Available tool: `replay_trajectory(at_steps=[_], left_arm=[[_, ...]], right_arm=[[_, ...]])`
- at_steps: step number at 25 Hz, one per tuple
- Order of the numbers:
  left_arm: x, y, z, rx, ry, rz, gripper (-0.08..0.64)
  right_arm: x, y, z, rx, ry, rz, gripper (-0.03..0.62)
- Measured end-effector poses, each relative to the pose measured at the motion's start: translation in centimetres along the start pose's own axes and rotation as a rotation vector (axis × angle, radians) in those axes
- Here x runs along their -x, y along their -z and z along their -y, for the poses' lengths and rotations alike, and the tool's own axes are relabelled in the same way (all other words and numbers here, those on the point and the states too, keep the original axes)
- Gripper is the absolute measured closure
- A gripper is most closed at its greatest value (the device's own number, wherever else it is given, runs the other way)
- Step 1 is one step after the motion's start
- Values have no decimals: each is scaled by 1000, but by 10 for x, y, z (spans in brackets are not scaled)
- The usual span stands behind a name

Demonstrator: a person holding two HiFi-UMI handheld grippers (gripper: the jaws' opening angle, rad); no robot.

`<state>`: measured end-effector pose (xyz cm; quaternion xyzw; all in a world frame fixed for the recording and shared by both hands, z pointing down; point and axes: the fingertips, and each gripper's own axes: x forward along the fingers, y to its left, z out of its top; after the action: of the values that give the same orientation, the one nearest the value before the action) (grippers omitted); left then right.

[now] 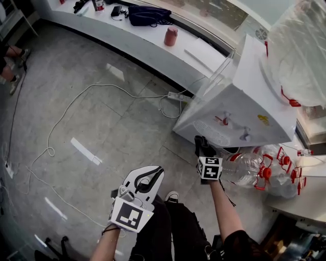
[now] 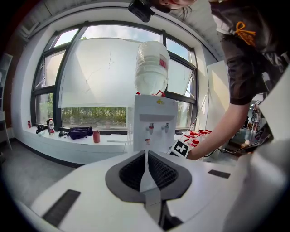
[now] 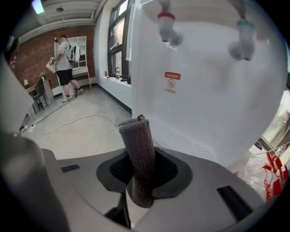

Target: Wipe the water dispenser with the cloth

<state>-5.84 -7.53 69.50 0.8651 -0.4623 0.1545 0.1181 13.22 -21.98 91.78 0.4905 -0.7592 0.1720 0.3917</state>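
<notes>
The white water dispenser (image 1: 244, 102) stands at the right with a large clear bottle (image 1: 300, 51) on top. My right gripper (image 1: 205, 153) is shut on a dark, folded cloth (image 1: 201, 144), held close to the dispenser's lower front, below the taps. In the right gripper view the grey-brown cloth (image 3: 138, 145) sticks up out of the right gripper (image 3: 144, 158), a short way from the dispenser's front (image 3: 213, 90), under the red tap (image 3: 166, 27) and the blue tap (image 3: 242, 41). My left gripper (image 1: 152, 173) hangs lower left, shut and empty; the left gripper (image 2: 146, 156) faces the dispenser (image 2: 152, 122).
Empty bottles with red caps (image 1: 260, 171) lie on the floor right of my right gripper. A power strip (image 1: 175, 96) and a white cable (image 1: 66, 112) lie on the tiled floor. A window ledge (image 1: 132, 41) holds a red cup (image 1: 170, 35) and a dark bag (image 1: 147, 14). A person (image 3: 65, 59) stands far off.
</notes>
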Motion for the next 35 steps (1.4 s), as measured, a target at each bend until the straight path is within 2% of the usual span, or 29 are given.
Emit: replay_trajectory(at_steps=[7, 13, 19, 26, 30, 35], left_arm=[[0, 17, -20, 2, -37, 8, 531], [-3, 48, -33, -30, -41, -13, 531], [-10, 63, -34, -26, -38, -32, 531], [-16, 41, -19, -37, 7, -41, 531], [-21, 27, -11, -52, 33, -47, 531], [-28, 18, 0, -59, 56, -60, 531]], right_arm=[[-56, -18, -64, -66, -76, 30, 485], [-101, -19, -69, -123, -44, 41, 485], [-106, 3, -23, -201, 43, 20, 485], [-64, 53, 51, -181, 174, -59, 485], [-39, 80, 97, -205, 252, -99, 484], [-11, 95, 145, -191, 319, -121, 483]])
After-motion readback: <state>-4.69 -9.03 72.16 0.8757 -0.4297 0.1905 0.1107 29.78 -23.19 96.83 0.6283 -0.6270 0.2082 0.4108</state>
